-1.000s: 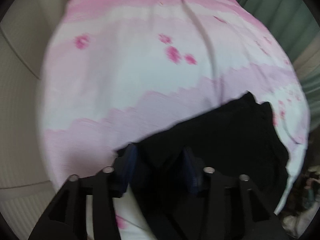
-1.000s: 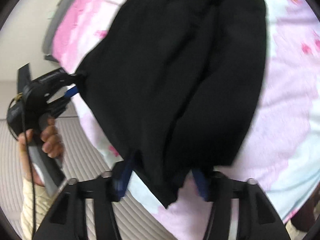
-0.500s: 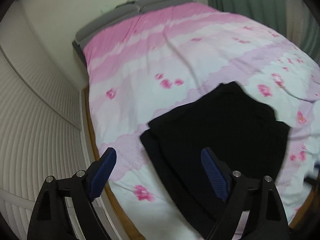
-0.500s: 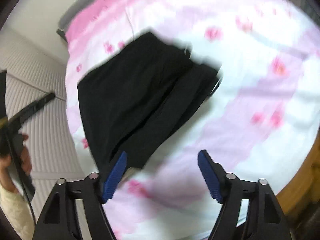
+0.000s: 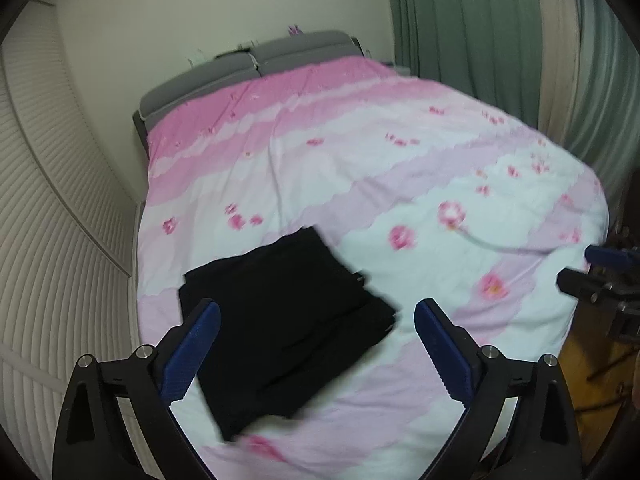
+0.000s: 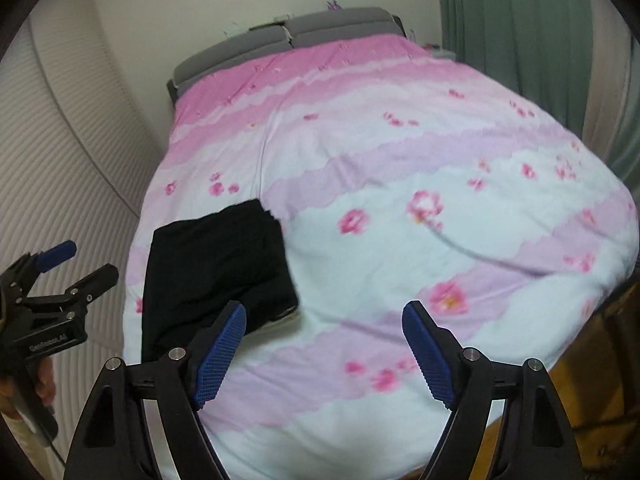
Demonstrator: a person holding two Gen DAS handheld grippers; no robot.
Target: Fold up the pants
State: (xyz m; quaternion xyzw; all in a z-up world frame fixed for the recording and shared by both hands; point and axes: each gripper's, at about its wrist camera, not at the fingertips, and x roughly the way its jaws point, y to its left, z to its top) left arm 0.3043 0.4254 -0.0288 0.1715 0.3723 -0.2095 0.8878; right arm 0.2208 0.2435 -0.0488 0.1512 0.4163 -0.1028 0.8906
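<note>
The black pants lie folded in a flat rectangle on the pink and white flowered bedspread, near the bed's left edge. My left gripper hovers high above them, jaws wide and still opening, with nothing between the blue pads. It shows at the left edge of the right wrist view as the left gripper, held by a hand. My right gripper hangs above the bedspread to the right of the pants; its jaws are opening and empty. Part of the right gripper shows at the right edge of the left wrist view.
A grey headboard stands at the far end of the bed. Green curtains hang at the right. A white slatted wall runs close along the bed's left side. Wooden bed frame shows at the near right corner.
Both grippers let go of the pants' near edge, opened wide, and rose back away from the bed. The pants now lie folded on the bedspread.
</note>
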